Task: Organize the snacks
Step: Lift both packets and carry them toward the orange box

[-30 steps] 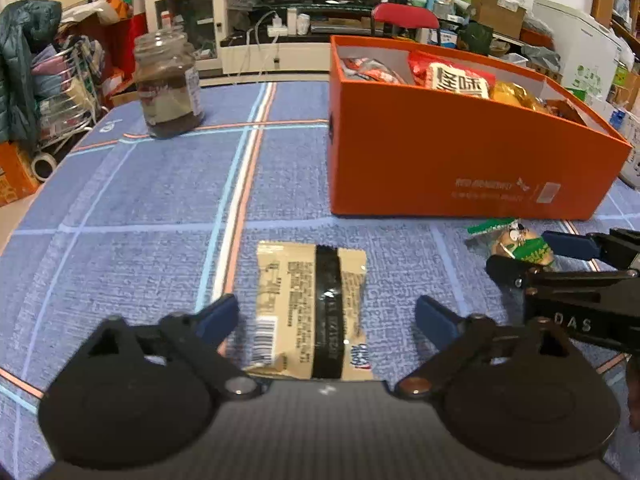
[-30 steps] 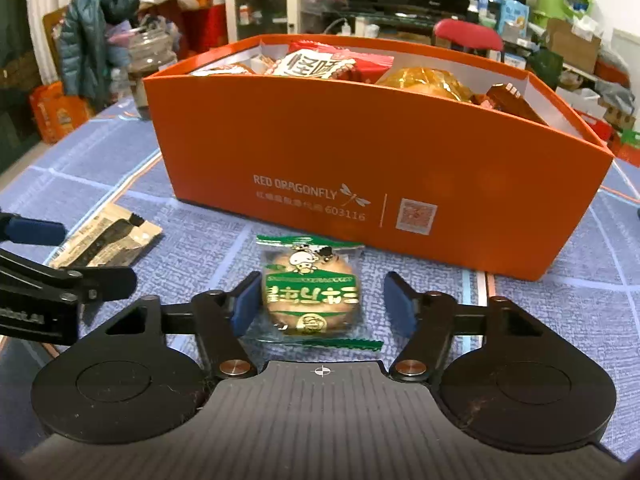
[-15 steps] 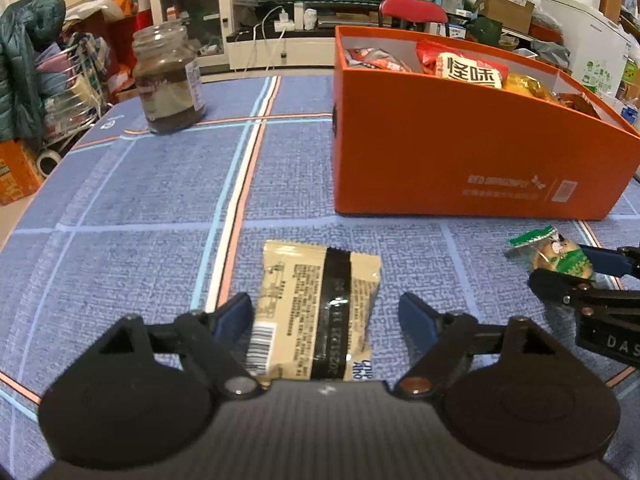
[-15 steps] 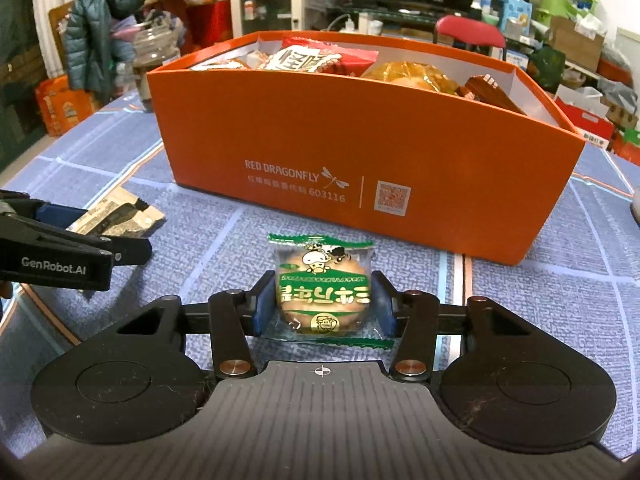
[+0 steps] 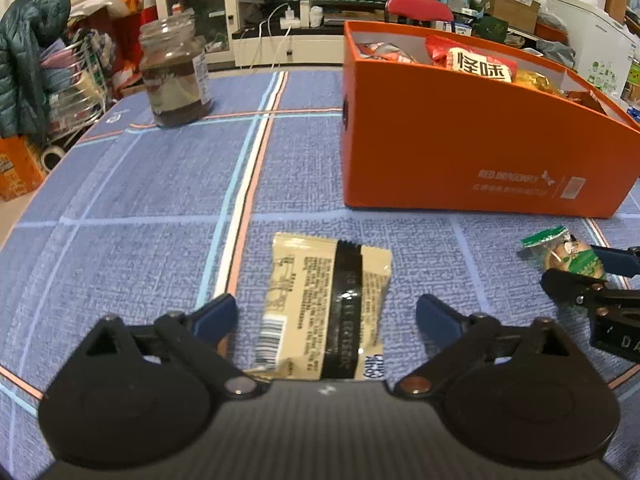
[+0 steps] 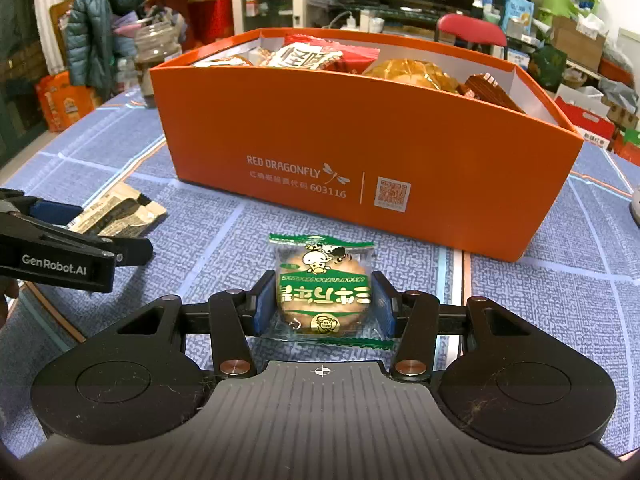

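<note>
Right gripper jaws just closed, clamping round biscuit pack; left gripper jaws reopened wide around crinkled beige packet, near edge hidden.

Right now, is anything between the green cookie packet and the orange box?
Only bare tablecloth lies between the green cookie packet, gripped by the right tongs, and the orange box; its front wall must be cleared.
</note>
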{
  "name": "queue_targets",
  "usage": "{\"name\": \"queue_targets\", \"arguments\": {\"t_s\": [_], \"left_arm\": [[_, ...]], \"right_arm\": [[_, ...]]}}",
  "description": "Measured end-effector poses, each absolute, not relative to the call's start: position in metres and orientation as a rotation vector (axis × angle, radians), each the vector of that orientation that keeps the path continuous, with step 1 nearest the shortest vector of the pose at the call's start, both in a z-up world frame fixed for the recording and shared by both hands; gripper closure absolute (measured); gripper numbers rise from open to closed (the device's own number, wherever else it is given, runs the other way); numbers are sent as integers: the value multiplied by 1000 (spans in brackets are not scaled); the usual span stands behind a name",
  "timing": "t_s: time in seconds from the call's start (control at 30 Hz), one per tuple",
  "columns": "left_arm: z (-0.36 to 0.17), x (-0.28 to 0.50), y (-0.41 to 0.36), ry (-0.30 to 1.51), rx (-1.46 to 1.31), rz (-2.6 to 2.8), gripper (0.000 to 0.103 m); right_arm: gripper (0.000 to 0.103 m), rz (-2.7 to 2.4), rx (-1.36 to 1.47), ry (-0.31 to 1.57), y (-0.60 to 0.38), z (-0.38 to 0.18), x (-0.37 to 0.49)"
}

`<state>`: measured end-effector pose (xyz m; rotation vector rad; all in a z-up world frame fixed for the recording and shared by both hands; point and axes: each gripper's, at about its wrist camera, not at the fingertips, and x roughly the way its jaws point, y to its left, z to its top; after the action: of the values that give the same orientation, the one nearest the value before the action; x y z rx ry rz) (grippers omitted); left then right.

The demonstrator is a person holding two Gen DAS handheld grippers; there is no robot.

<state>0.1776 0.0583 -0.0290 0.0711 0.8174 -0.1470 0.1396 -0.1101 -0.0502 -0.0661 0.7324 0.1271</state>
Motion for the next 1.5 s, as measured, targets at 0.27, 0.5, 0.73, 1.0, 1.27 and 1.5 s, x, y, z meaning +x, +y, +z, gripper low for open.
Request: {"name": "queue_targets", "arguments": {"t_s": [0.27, 0.5, 0.73, 1.0, 1.27, 1.5], "left_arm": [[-29, 174, 59, 812, 80, -175, 6], [-26, 174, 63, 813, 78, -224, 21], [-26, 176, 66, 805, 91, -250, 23], [-19, 173, 62, 824, 83, -256, 57], [-11, 168, 56, 810, 60, -265, 57], [7, 159, 50, 760, 46, -271, 57]], "right_arm": [[68, 129, -69, 735, -111, -50, 139], [67, 134, -70, 736, -113, -50, 137], [65, 135, -70, 735, -117, -51, 135], [68, 152, -61, 751, -121, -48, 132], [69, 168, -33, 743, -123, -40, 128], [69, 155, -61, 691, -119, -17, 118]]}}
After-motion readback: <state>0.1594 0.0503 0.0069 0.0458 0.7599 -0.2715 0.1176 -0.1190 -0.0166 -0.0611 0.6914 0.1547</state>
